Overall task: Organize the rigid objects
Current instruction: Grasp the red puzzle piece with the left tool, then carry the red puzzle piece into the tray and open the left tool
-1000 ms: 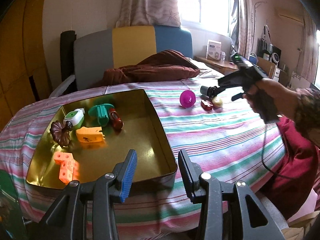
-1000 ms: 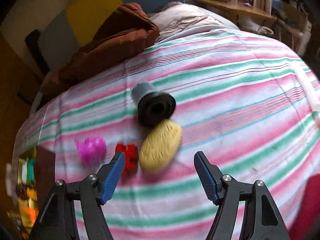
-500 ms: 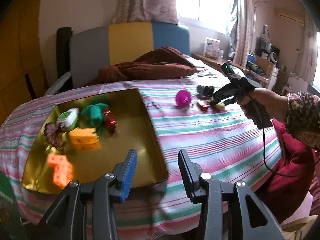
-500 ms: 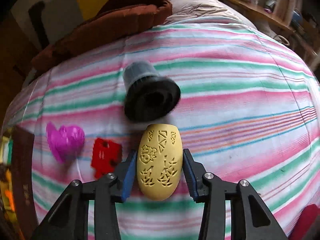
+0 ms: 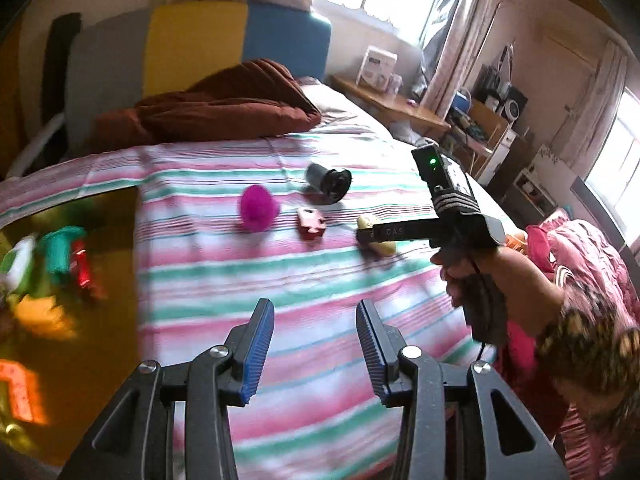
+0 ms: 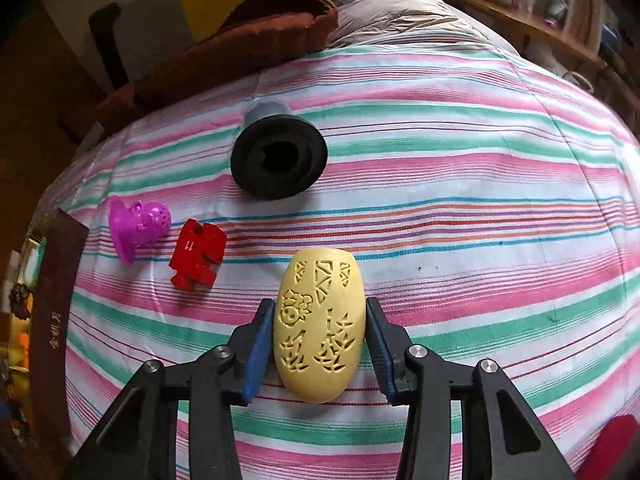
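My right gripper (image 6: pixel 320 314) is shut on a yellow carved oval (image 6: pixel 319 328), its pads pressing both long sides, low over the striped cloth. To the left of it lie a red notched piece (image 6: pixel 196 258) and a magenta toy (image 6: pixel 138 226). Beyond it a black and grey funnel-shaped part (image 6: pixel 278 160) lies on its side. The left wrist view shows the right gripper (image 5: pixel 370 236) on the oval (image 5: pixel 384 247), held by a person's hand (image 5: pixel 480 268). My left gripper (image 5: pixel 314 320) is open and holds nothing, above the cloth to the right of the gold tray (image 5: pixel 116 320).
The tray holds several toys, blurred, at the far left. A brown blanket (image 5: pixel 224 108) lies at the back of the bed before a grey, yellow and blue chair back (image 5: pixel 192 40). A wooden desk (image 5: pixel 392 104) and pink bedding (image 5: pixel 580 248) stand to the right.
The right jaws came down around the yellow oval and closed on it. My left gripper swung right, from over the tray to over the striped cloth.
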`<state>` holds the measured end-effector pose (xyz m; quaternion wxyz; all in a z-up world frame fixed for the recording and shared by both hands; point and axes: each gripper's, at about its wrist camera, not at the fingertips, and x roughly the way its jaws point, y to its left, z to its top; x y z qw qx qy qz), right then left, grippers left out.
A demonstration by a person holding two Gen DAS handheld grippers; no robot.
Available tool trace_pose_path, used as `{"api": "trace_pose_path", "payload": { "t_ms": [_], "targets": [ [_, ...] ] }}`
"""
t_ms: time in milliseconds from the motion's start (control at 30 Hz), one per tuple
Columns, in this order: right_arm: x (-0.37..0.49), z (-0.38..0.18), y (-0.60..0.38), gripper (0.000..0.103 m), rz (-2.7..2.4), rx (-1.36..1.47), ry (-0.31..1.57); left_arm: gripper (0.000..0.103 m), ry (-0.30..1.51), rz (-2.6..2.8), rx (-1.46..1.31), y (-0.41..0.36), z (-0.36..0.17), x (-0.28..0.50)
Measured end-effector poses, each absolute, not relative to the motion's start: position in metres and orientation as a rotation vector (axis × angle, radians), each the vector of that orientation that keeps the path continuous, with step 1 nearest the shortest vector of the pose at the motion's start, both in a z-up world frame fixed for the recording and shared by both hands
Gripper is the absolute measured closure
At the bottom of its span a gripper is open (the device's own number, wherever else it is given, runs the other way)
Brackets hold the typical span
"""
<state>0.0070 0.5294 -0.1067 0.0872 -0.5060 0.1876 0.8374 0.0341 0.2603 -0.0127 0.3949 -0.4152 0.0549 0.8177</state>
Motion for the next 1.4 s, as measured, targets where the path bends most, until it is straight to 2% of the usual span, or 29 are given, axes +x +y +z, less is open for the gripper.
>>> {"api": "trace_pose_path", "payload": {
  "t_ms": [167,400,600,733,800,1400],
  "targets": [
    [0.012,-0.105,0.553,0.058,2.461,-1.475,0.774,0.06,0.215,2.052,-1.099,0.328,-0.037,0.009],
    [0.013,-0.097,0.56,0.058,2.418,-1.441,0.746,0.06,0.239,2.088,-1.24,0.386,-0.089,-0.041],
    [0.007,-0.104,0.566,0.058,2.399,-1.434,0.829,0.06,0.316,2.159,-1.223,0.413,-0.103,-0.063],
    [0.002,-0.104,0.565,0.058,2.414,-1.444,0.846,0.061,0.276,2.186,-1.189,0.413,-0.108,-0.069],
    [0.001,-0.104,0.564,0.058,2.421,-1.444,0.843,0.069,0.295,2.201,-1.133,0.413,-0.109,-0.066],
    [0.006,-0.098,0.555,0.058,2.52,-1.418,0.812,0.069,0.21,2.197,-0.991,0.368,-0.102,-0.029]
  ]
}}
